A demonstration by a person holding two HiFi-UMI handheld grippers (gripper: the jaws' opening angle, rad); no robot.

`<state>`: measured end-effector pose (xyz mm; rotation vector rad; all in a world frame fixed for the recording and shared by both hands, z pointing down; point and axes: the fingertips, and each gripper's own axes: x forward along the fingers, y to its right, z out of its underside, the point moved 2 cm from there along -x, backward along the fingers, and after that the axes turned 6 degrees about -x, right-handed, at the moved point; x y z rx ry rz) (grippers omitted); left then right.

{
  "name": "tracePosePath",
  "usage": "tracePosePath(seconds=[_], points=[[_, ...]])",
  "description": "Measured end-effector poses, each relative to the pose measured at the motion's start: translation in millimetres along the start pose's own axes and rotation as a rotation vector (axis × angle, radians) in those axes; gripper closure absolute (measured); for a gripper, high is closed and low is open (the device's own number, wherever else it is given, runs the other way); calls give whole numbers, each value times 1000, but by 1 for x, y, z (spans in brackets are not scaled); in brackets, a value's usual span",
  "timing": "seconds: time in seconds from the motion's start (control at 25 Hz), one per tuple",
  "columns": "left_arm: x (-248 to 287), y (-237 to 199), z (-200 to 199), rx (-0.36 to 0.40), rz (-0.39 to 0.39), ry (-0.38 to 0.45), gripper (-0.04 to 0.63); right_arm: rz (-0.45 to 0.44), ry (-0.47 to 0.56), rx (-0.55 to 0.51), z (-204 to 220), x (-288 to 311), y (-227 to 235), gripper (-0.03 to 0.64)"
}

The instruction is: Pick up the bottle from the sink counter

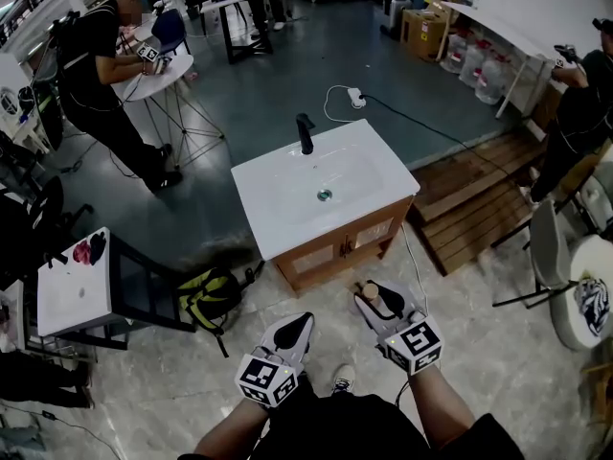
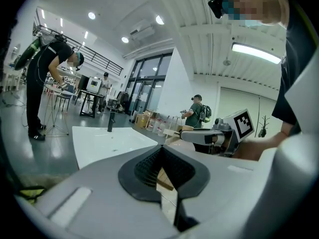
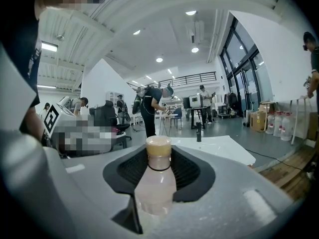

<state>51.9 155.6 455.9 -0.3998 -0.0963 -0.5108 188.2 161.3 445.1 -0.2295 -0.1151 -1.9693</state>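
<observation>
A pale bottle (image 3: 155, 183) with a tan cap stands upright between the jaws of my right gripper (image 3: 158, 171), which is shut on it. In the head view the bottle (image 1: 371, 294) and right gripper (image 1: 379, 302) hang over the floor, in front of the white sink counter (image 1: 287, 185) and apart from it. The counter carries a black faucet (image 1: 305, 134) and a drain (image 1: 325, 195). My left gripper (image 1: 295, 332) is beside the right one, jaws together with nothing in them; in its own view only a thin slit shows between its pads (image 2: 144, 169).
A yellow-green backpack (image 1: 209, 295) lies on the floor left of the wooden sink cabinet. A small white table (image 1: 67, 290) stands at the left, wooden pallets (image 1: 479, 199) at the right, with a chair (image 1: 548, 257) and a round table (image 1: 594, 305). People stand at the back left and far right.
</observation>
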Motion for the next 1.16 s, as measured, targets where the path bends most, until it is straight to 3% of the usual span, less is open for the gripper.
tracePosePath(seconds=[1.16], points=[[-1,24,6,15,3,-2,592,0,19,-9,1,-23,2,476]])
